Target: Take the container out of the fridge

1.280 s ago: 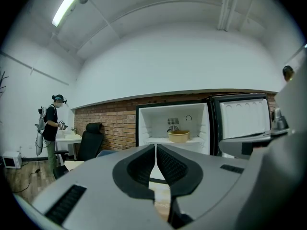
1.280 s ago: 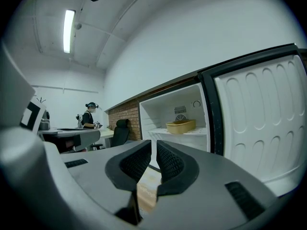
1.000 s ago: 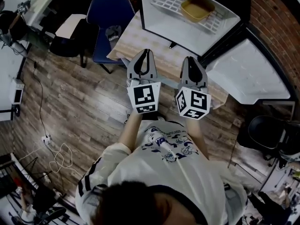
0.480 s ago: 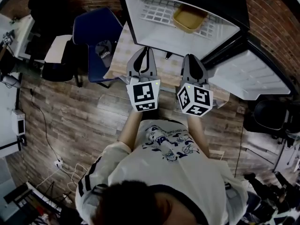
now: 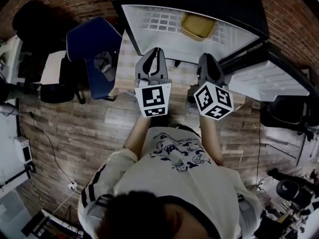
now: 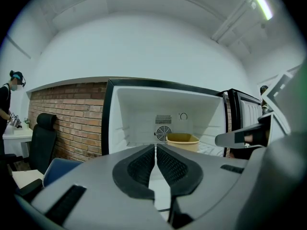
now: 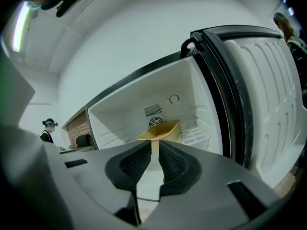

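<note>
Lying on the fridge shelf (image 5: 159,20) ahead of the left claw (image 5: 156,51) and right claw (image 5: 206,57), the container (image 5: 198,25) could be shoved back unless both empty claws, pressed together, are spread.

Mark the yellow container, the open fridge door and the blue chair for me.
container (image 5: 198,26): head view, middle of its open inside.
fridge door (image 5: 269,81): head view, white ribbed inner lining.
chair (image 5: 92,38): head view, its blue upper surface.
</note>
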The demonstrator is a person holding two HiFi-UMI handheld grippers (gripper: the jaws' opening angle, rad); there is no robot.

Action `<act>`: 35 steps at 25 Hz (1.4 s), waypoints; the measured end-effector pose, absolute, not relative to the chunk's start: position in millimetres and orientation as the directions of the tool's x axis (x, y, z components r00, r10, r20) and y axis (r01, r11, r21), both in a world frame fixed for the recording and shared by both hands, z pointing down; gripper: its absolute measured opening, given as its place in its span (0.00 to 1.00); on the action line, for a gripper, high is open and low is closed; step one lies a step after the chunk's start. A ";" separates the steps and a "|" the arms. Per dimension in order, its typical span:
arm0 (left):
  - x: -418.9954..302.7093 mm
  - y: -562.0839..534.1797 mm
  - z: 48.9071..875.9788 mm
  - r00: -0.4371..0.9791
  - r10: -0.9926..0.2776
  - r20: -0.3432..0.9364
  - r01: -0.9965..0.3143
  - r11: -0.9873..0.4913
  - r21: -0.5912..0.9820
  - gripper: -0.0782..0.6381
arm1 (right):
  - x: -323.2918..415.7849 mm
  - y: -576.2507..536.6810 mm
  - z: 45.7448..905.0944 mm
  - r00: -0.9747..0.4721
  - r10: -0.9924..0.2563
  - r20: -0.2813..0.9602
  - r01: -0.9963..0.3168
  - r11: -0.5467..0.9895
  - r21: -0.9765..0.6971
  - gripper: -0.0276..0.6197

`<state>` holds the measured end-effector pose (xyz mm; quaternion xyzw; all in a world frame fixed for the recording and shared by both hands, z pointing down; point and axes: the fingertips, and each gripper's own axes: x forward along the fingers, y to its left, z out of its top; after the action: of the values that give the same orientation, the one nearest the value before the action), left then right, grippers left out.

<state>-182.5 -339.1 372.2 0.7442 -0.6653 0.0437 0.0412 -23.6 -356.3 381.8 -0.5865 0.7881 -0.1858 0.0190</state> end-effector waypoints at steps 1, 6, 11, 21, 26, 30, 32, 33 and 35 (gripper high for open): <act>-182.5 -343.4 373.0 0.124 -0.985 0.122 -0.992 -0.124 0.005 0.15 | -24.8 -360.3 380.9 -0.304 -0.934 0.187 -0.916 0.233 -0.325 0.13; -181.4 -360.1 376.6 0.181 -0.976 0.124 -0.983 -0.180 0.016 0.15 | -22.3 -382.0 371.7 -0.229 -0.957 0.179 -0.933 0.164 -0.319 0.13; -181.6 -375.2 379.5 0.218 -0.968 0.128 -0.976 -0.216 0.031 0.15 | -14.1 -403.2 363.9 -0.139 -0.972 0.191 -0.940 0.069 -0.334 0.13; -174.4 -393.8 377.9 0.260 -0.958 0.122 -0.965 -0.255 0.056 0.15 | -3.8 -427.4 370.6 -0.090 -0.953 0.289 -0.923 -0.029 -0.384 0.13; -171.6 -399.0 379.1 0.270 -0.955 0.122 -0.962 -0.263 0.065 0.15 | 0.3 -435.7 369.1 -0.091 -0.941 0.326 -0.903 -0.060 -0.425 0.21; -169.7 -401.7 379.3 0.275 -0.954 0.124 -0.961 -0.267 0.073 0.15 | 0.1 -441.7 374.9 -0.092 -0.925 0.369 -0.905 -0.076 -0.418 0.21; -170.0 -403.5 379.8 0.275 -0.953 0.124 -0.961 -0.267 0.075 0.15 | -1.9 -446.3 377.6 -0.105 -0.917 0.385 -0.901 -0.077 -0.428 0.21; -170.7 -404.3 380.7 0.273 -0.954 0.125 -0.961 -0.266 0.076 0.15 | -2.5 -448.7 378.5 -0.106 -0.914 0.393 -0.900 -0.080 -0.429 0.21; -172.1 -405.0 383.3 0.270 -0.954 0.130 -0.962 -0.261 0.079 0.15 | -1.6 -453.1 380.6 -0.094 -0.906 0.412 -0.902 -0.098 -0.421 0.21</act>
<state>-172.1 -405.0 383.3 0.7936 -0.6037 0.0278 0.0708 -1.6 -453.1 380.6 -0.6732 0.6715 -0.3097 0.0037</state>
